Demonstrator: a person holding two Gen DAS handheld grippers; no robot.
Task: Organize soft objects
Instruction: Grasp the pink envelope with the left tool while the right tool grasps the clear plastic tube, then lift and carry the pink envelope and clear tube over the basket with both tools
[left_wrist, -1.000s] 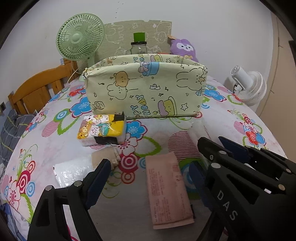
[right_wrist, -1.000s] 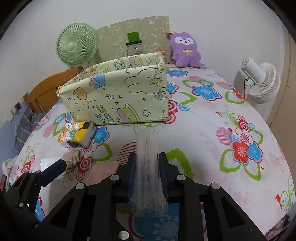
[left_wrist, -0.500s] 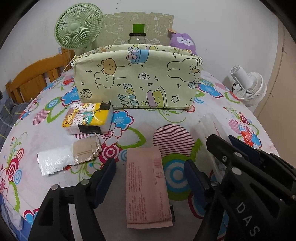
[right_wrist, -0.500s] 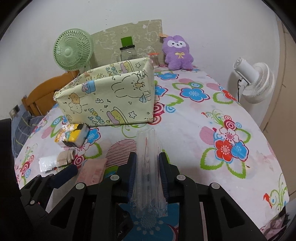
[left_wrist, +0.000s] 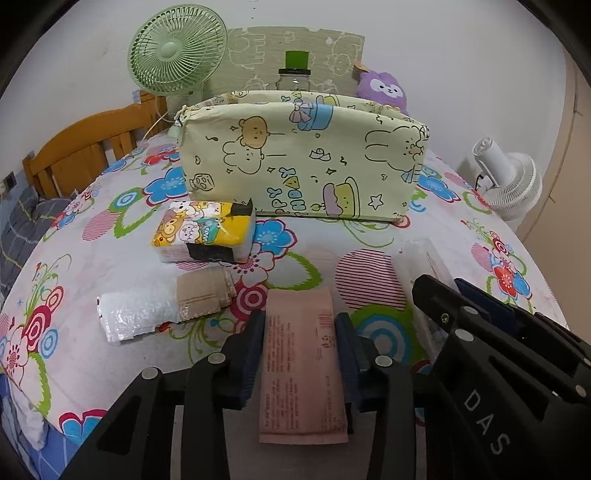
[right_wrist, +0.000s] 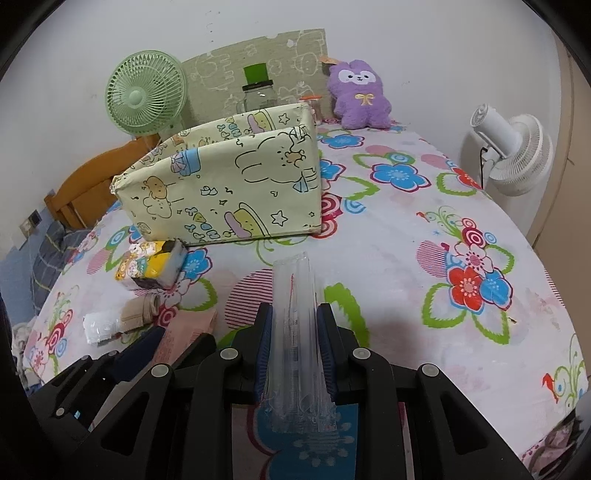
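Observation:
My left gripper (left_wrist: 300, 334) has closed on a flat pink packet (left_wrist: 301, 365) that lies on the flowered bedspread, one finger against each long edge. My right gripper (right_wrist: 294, 325) is shut on a clear plastic packet (right_wrist: 295, 332) and holds it upright above the bed. A pale yellow cartoon-print fabric bin (left_wrist: 303, 162) stands open further back, also in the right wrist view (right_wrist: 229, 184). A yellow tissue pack (left_wrist: 205, 230) and a clear-and-tan wrapped packet (left_wrist: 166, 308) lie to the left.
A green fan (left_wrist: 177, 48), a glass jar with a green lid (left_wrist: 294, 74) and a purple plush (right_wrist: 360, 96) stand behind the bin. A white fan (right_wrist: 511, 147) stands off the right edge. A wooden headboard (left_wrist: 81, 155) is at the left.
My left gripper moved forward over the pink packet and its fingers closed from wide open onto the packet's sides. My right gripper kept its hold on the clear packet and rose slightly.

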